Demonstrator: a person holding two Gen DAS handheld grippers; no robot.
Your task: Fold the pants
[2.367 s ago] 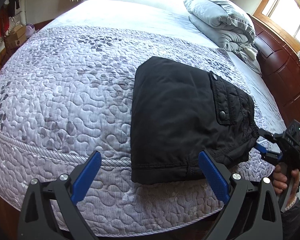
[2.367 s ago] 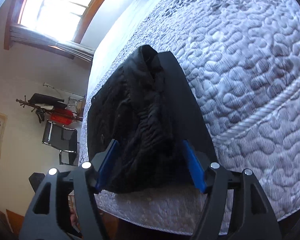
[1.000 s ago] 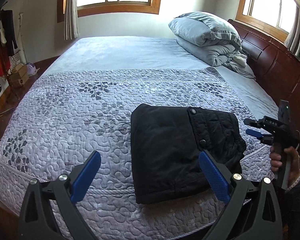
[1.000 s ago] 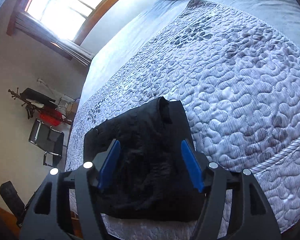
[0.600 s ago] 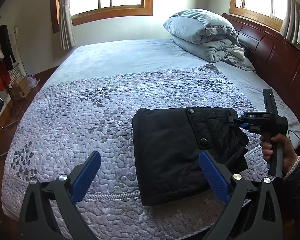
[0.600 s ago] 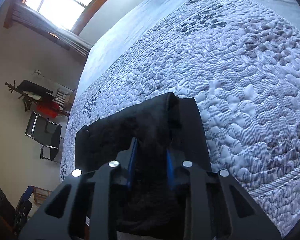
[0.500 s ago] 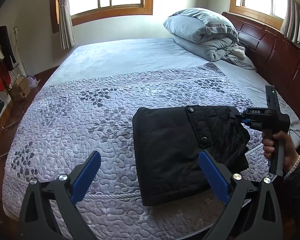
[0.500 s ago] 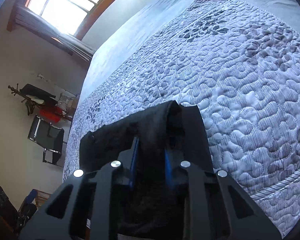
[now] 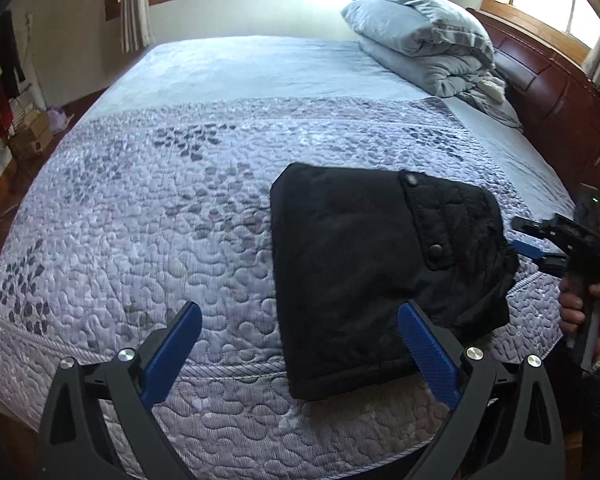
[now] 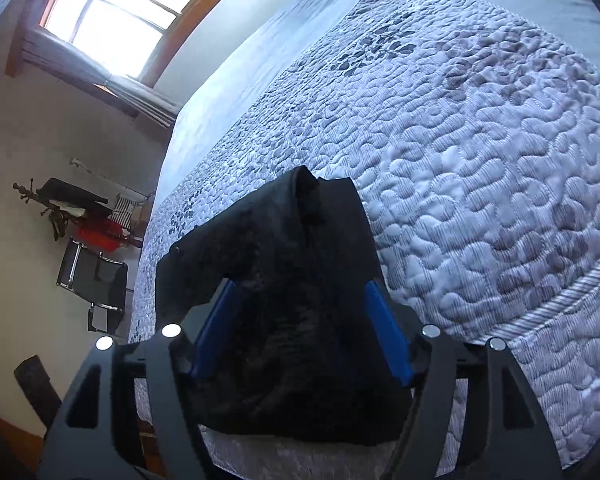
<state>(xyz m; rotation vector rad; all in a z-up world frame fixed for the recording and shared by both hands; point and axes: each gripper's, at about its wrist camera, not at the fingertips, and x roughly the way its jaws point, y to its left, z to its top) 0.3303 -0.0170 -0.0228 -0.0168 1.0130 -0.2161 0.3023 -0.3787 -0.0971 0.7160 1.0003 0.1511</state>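
The black pants (image 9: pixel 364 264) lie folded into a compact rectangle on the grey quilted bedspread (image 9: pixel 160 208), near the bed's front edge. A snap pocket flap faces up. My left gripper (image 9: pixel 300 344) is open and empty, hovering above the front edge, its right finger over the pants' front corner. My right gripper (image 10: pixel 300 320) is open, its blue fingers either side of the pants' bunched waistband end (image 10: pixel 296 280). In the left wrist view the right gripper (image 9: pixel 528 240) sits at the pants' right edge, held by a hand.
A folded grey duvet and pillows (image 9: pixel 420 36) are stacked at the head of the bed by the dark wooden headboard (image 9: pixel 556 92). A chair and a clothes rack (image 10: pixel 88 256) stand by the wall past the bed's far side.
My right gripper was shut on the waistband end half a second ago; it has opened and let the fabric drop. The left gripper has moved closer to the bed.
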